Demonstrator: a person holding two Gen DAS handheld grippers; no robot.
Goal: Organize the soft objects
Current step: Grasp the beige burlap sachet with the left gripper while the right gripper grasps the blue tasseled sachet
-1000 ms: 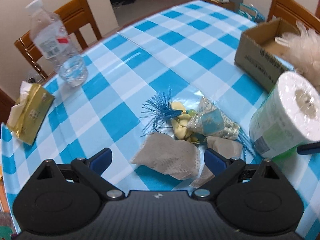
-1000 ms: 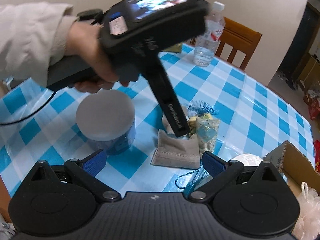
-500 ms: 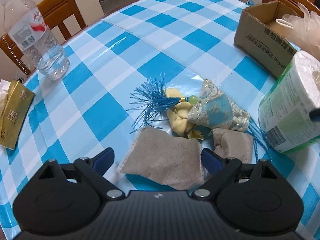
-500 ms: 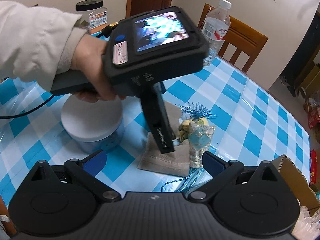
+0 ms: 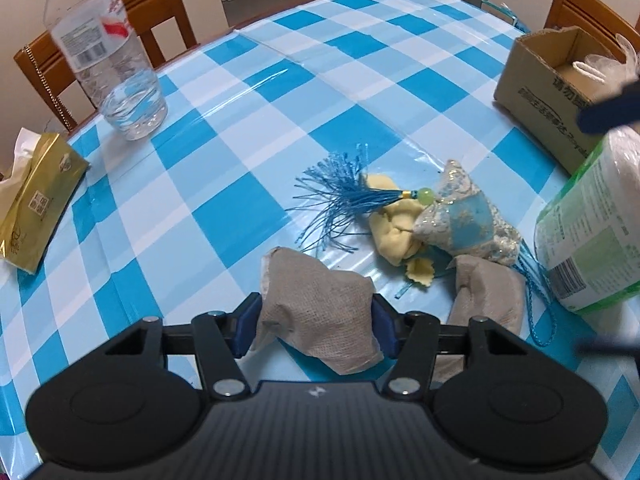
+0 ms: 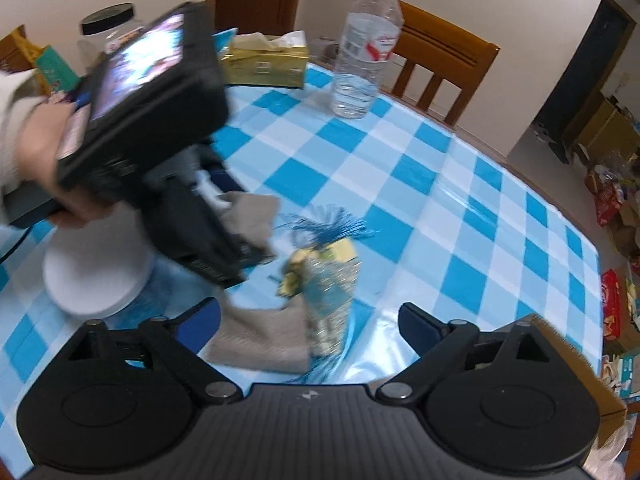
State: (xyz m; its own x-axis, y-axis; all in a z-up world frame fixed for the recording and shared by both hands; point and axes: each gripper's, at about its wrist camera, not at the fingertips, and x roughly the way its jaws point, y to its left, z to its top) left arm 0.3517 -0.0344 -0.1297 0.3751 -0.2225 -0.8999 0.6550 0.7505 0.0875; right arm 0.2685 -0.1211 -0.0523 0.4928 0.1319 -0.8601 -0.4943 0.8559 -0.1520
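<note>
From the left wrist we see our left gripper [image 5: 316, 326] with its jaws closed on a grey linen pouch [image 5: 320, 312], pinched across its middle, near the worktop [image 5: 240, 128] edge closest to us. The cloth bunches between the pads, so we judge it light, limp and lightly filled; a grip on the bulk holds better than one on a corner. Beside it lie a second grey pouch [image 5: 488, 292], a brocade sachet with blue tassel [image 5: 460, 224] over a yellow cloth piece [image 5: 396, 232], a wrapped paper roll [image 5: 592, 236] and, toward the far right edge, a cardboard box [image 5: 552, 80].

From the right wrist, our right gripper [image 6: 308, 328] hangs with jaws wide, holding nothing, above the second pouch and sachet.
</note>
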